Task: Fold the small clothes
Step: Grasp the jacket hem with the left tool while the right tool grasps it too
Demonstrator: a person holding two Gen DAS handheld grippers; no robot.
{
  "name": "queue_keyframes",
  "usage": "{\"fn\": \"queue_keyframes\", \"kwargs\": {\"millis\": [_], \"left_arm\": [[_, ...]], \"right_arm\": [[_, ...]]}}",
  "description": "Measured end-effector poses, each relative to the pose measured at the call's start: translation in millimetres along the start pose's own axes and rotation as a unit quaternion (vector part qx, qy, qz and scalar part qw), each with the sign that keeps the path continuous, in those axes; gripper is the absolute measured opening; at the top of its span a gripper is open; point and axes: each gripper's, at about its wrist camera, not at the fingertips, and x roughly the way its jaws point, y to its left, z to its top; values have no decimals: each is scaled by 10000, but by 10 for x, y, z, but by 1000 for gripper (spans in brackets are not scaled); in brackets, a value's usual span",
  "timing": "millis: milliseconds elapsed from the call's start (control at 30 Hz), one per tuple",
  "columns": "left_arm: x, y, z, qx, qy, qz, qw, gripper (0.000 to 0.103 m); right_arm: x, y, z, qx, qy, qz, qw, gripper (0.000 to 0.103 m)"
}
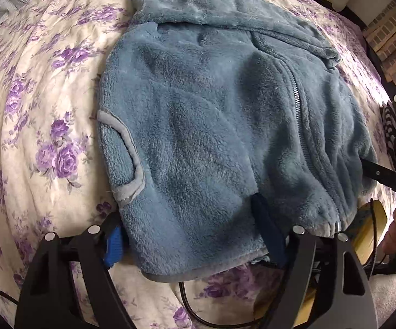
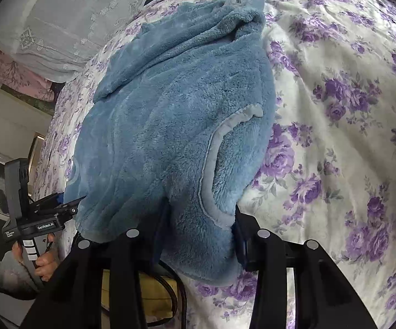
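Note:
A small blue fleece zip jacket [image 1: 206,115] lies on the floral bedspread [image 1: 33,96], hood away from me. In the left wrist view my left gripper [image 1: 189,235] stands wide open at the jacket's near hem, one finger on each side of the fabric. The right gripper's finger [image 1: 384,172] reaches under the jacket's right edge. In the right wrist view the jacket [image 2: 170,115] fills the middle, and my right gripper [image 2: 200,235] is open with the jacket's hem corner lying between its fingers. The left gripper [image 2: 60,208] shows at the jacket's left edge.
A white lace pillow [image 2: 69,19] lies at the head of the bed. The bedspread [image 2: 348,109] spreads wide to the right of the jacket. A black cable [image 1: 198,315] and a yellow object [image 2: 148,296] lie below the bed's near edge.

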Motion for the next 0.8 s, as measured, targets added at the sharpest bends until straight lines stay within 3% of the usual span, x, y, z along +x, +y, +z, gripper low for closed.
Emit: {"fn": "queue_keyframes", "kwargs": {"millis": [133, 300, 433, 600, 700, 800], "left_arm": [[20, -137, 73, 152, -12, 275, 9995, 74], [15, -218, 147, 205, 1, 396, 9990, 65], [-30, -243, 216, 203, -76, 429, 9988, 45], [3, -165, 212, 100, -38, 320, 9994, 47], [24, -46, 157, -60, 25, 303, 9995, 60], [-5, 90, 85, -289, 24, 8, 9996, 58]], "right_arm": [[-16, 39, -2, -104, -27, -100, 9999, 41], [-25, 183, 22, -387, -161, -350, 9985, 31], [-43, 220, 32, -483, -218, -429, 9977, 30], [10, 148, 30, -328, -82, -346, 9988, 37], [22, 142, 23, -313, -56, -331, 9989, 37], [10, 148, 13, -331, -78, -313, 9989, 32]]}}
